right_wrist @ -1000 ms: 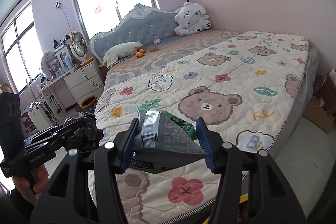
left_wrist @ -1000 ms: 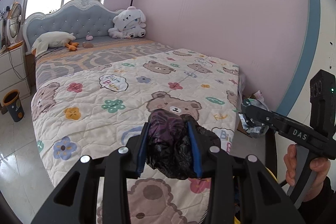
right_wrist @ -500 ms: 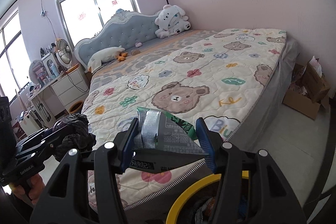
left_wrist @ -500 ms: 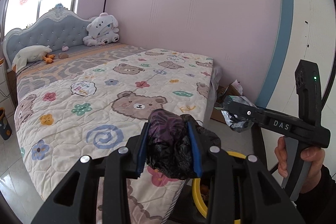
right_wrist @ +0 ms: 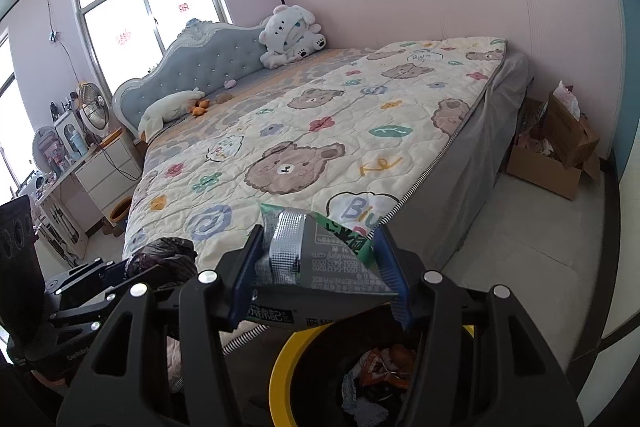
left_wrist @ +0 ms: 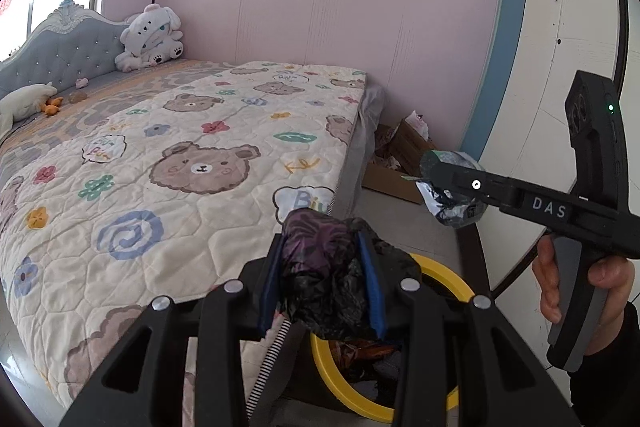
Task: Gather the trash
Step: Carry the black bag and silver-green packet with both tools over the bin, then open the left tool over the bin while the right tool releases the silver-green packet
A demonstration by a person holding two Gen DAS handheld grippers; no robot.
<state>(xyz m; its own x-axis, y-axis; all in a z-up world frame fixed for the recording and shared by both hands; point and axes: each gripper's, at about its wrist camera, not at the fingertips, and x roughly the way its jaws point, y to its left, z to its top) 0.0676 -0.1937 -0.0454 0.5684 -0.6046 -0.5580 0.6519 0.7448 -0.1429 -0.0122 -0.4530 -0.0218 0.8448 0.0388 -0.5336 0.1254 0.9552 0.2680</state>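
Note:
My left gripper (left_wrist: 322, 277) is shut on a crumpled black plastic bag (left_wrist: 324, 279), held above the yellow-rimmed trash bin (left_wrist: 438, 269) at the bed's foot corner. My right gripper (right_wrist: 316, 267) is shut on a green and silver snack wrapper (right_wrist: 316, 259), held over the same bin (right_wrist: 280, 367), which holds several wrappers. In the left wrist view the right gripper (left_wrist: 436, 183) shows at the right with the wrapper (left_wrist: 448, 205). In the right wrist view the left gripper (right_wrist: 136, 265) shows at the lower left with the bag (right_wrist: 160, 255).
A bed with a bear-print quilt (left_wrist: 180, 163) fills the left and middle. An open cardboard box (right_wrist: 548, 155) of clutter stands on the floor by the pink wall. A white nightstand (right_wrist: 108, 171) and a small bin (right_wrist: 120, 211) stand beside the bed's head.
Both grippers have swung right along the bed's foot, still holding the bag and the wrapper. The yellow-rimmed bin has come into view beneath them.

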